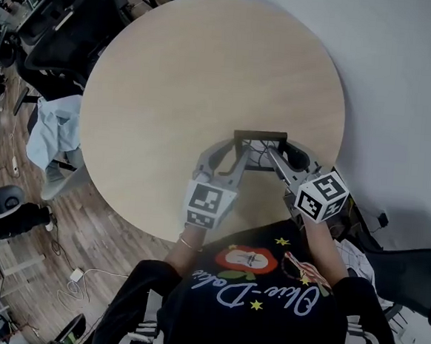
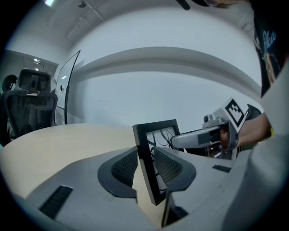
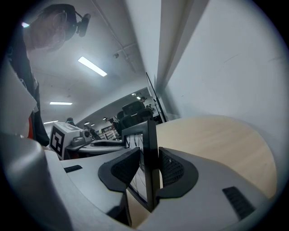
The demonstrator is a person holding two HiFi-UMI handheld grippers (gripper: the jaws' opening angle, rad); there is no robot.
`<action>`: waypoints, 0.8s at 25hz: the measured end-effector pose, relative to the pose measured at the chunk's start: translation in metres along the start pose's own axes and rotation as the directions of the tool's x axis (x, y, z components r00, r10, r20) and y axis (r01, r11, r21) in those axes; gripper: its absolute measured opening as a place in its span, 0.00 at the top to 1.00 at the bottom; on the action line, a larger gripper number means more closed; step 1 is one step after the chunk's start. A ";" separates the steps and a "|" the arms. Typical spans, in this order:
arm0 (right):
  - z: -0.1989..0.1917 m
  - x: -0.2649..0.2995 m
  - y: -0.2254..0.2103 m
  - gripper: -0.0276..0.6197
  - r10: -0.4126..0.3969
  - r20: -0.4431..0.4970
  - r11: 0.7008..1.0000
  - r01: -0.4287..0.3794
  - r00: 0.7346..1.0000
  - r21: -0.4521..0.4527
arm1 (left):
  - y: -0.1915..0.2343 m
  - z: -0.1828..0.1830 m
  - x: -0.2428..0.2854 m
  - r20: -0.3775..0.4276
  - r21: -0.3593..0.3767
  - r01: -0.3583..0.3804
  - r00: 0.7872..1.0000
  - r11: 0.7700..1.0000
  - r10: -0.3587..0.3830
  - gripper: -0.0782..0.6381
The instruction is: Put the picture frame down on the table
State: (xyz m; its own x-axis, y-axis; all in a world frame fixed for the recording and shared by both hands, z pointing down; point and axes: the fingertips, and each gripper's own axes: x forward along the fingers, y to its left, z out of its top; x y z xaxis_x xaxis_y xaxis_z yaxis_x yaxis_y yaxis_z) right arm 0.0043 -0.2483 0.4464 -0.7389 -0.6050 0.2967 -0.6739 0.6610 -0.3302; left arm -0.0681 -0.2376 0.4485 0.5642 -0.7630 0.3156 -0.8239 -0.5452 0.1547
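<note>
Black-edged, the picture frame [image 1: 260, 136] stood upright between our two grippers, over the near part of the round wooden table [image 1: 208, 70]. Our left gripper [image 2: 146, 167] had its jaws narrowed onto the frame's left side bar, and our right gripper [image 3: 149, 169] clamped the opposite bar, pads pressing both faces.
</note>
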 end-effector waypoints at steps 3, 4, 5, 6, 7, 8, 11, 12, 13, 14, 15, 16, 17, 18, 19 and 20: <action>-0.009 0.005 -0.006 0.81 -0.004 -0.014 1.000 0.005 1.000 0.029 | 0.004 -0.009 0.006 -0.025 0.002 0.006 1.000 1.000 -0.006 0.76; -0.012 0.007 -0.007 0.81 -0.006 -0.019 0.999 0.006 1.000 0.038 | 0.005 -0.011 0.008 -0.033 0.002 0.008 0.999 1.000 -0.008 0.76; -0.014 0.009 -0.009 0.81 -0.007 -0.024 0.999 0.008 1.000 0.047 | 0.006 -0.014 0.010 -0.041 0.002 0.010 0.999 1.000 -0.010 0.76; -0.017 0.010 -0.011 0.81 -0.008 -0.030 0.998 0.010 1.000 0.055 | 0.008 -0.016 0.012 -0.049 0.001 0.013 0.999 1.000 -0.013 0.76; -0.019 0.012 -0.012 0.81 -0.009 -0.037 0.998 0.011 0.999 0.061 | 0.009 -0.019 0.014 -0.056 0.001 0.015 0.998 1.000 -0.015 0.76; -0.021 0.013 -0.014 0.81 -0.009 -0.043 0.998 0.012 0.999 0.066 | 0.009 -0.021 0.015 -0.064 0.001 0.018 0.998 1.000 -0.018 0.76; -0.027 0.015 -0.019 0.81 -0.011 -0.056 0.996 0.015 0.998 0.087 | 0.010 -0.027 0.020 -0.079 -0.003 0.022 0.997 1.000 -0.022 0.76; -0.029 0.016 -0.020 0.81 -0.012 -0.059 0.996 0.017 0.998 0.093 | 0.011 -0.029 0.021 -0.083 -0.005 0.022 0.996 1.000 -0.023 0.76; -0.031 0.018 -0.022 0.81 -0.013 -0.062 0.995 0.019 0.998 0.097 | 0.012 -0.031 0.023 -0.088 -0.006 0.022 0.996 1.000 -0.023 0.76; -0.032 0.019 -0.024 0.81 -0.015 -0.064 0.995 0.022 0.998 0.101 | 0.013 -0.032 0.025 -0.093 -0.007 0.022 0.995 1.000 -0.022 0.76; -0.033 0.020 -0.025 0.80 -0.017 -0.067 0.994 0.024 0.998 0.104 | 0.013 -0.033 0.026 -0.098 -0.008 0.022 0.995 1.000 -0.022 0.76; -0.034 0.021 -0.026 0.80 -0.018 -0.069 0.994 0.025 0.997 0.108 | 0.014 -0.035 0.027 -0.101 -0.008 0.022 0.995 1.000 -0.022 0.76; -0.035 0.023 -0.027 0.80 -0.019 -0.072 0.993 0.027 0.997 0.111 | 0.015 -0.036 0.028 -0.105 -0.009 0.021 0.994 1.000 -0.022 0.76; -0.036 0.024 -0.028 0.80 -0.021 -0.075 0.993 0.030 0.997 0.114 | 0.016 -0.037 0.029 -0.107 -0.009 0.022 0.994 1.000 -0.023 0.76; -0.038 0.025 -0.029 0.80 -0.024 -0.077 0.993 0.033 0.997 0.117 | 0.017 -0.038 0.030 -0.109 -0.011 0.022 0.994 1.000 -0.023 0.76; -0.039 0.026 -0.031 0.80 -0.027 -0.078 0.992 0.036 0.997 0.119 | 0.017 -0.039 0.031 -0.109 -0.013 0.023 0.994 1.000 -0.024 0.76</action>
State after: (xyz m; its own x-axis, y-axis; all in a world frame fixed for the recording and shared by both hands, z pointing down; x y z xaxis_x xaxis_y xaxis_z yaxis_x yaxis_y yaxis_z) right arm 0.0059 -0.2671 0.4987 -0.7183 -0.5863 0.3746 -0.6950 0.5808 -0.4238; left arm -0.0667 -0.2571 0.4978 0.5746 -0.7071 0.4122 -0.8114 -0.5581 0.1738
